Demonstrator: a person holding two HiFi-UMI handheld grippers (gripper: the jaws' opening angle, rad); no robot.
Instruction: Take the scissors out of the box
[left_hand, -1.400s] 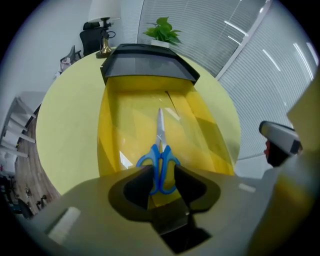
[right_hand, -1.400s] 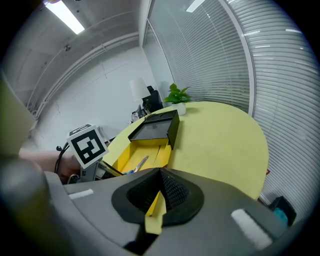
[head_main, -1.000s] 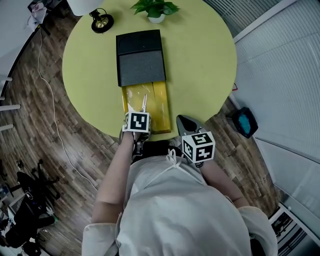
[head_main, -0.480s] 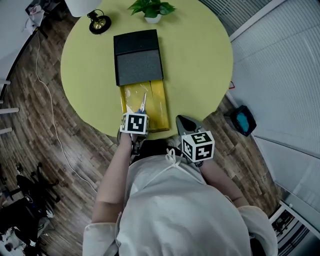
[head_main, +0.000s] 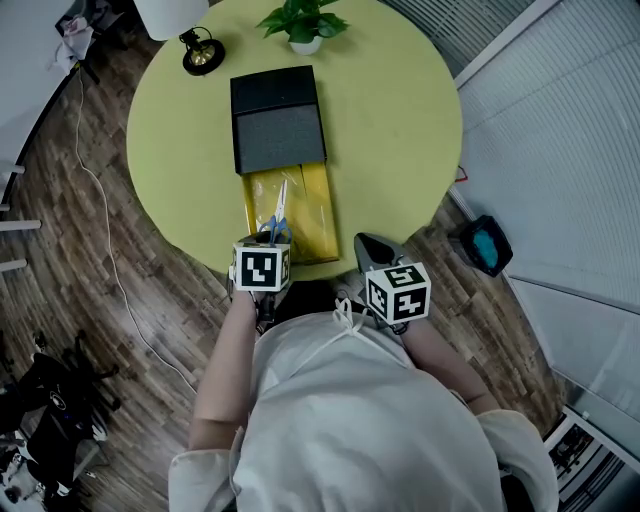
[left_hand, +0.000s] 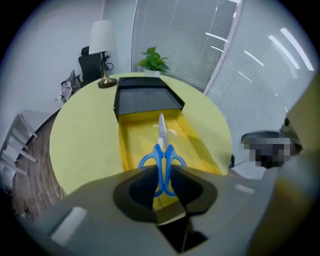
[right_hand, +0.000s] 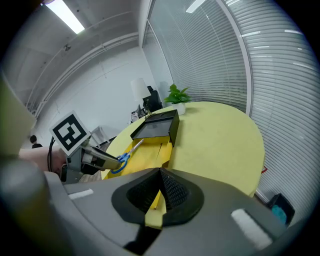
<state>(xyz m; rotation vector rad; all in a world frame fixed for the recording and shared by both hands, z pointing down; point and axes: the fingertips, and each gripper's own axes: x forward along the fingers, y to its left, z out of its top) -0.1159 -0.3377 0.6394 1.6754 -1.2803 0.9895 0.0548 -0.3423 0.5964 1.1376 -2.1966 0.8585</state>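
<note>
The left tongs (left_hand: 161, 172) are clamped on the scissors (left_hand: 162, 150), with both jaws pressed against the blue handle loops from either side. The scissors' closed metal blades point away from the person, toward the far side of the tabletop (head_main: 400, 120). They hang over the near half of the yellow tray (head_main: 318, 205). This tray is slid out toward the person from the black sleeve of the box (head_main: 278, 115). In the right gripper view the handles sit above the tray floor. No view shows whether the blade tips touch the floor.

The right tongs (right_hand: 160, 182) are closed, jaws meeting along the middle line with nothing between them. They sit at the near edge of the tabletop, just right of the tray's near right corner and apart from it. They point toward the far side.

The box lies along the middle of the round yellow-green tabletop, with the black sleeve far and the tray near. Beyond the sleeve, at the far edge, a lamp (head_main: 200, 50) stands to the left. A small potted plant (head_main: 303, 25) stands to its right. The person's forearms reach in from the near side, each with a marker cube above the tongs.
</note>
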